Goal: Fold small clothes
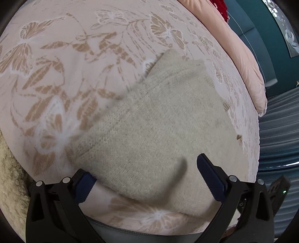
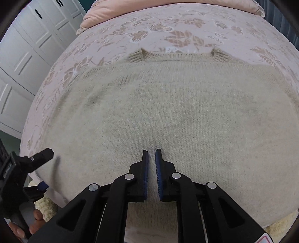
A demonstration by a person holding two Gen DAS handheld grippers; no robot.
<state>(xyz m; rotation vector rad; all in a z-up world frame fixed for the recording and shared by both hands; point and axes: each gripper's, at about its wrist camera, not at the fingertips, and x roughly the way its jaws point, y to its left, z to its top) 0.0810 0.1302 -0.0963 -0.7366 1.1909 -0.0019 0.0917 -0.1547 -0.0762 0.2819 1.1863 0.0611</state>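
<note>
Beige fuzzy knit sweater [image 2: 168, 112] lies flat on pink butterfly-print bedspread [image 1: 74, 65], 2 ribbed cuffs at far edge. Our left gripper [image 1: 145, 173] gapes wide over near corner; our right gripper [image 2: 152, 168] nearly closed, pinching nothing. We risk grabbing 1 layer only, or bedspread too.

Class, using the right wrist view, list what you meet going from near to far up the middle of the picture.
right gripper → beige knitted sweater → its ribbed edge → butterfly-patterned bedspread → pink quilt
</note>
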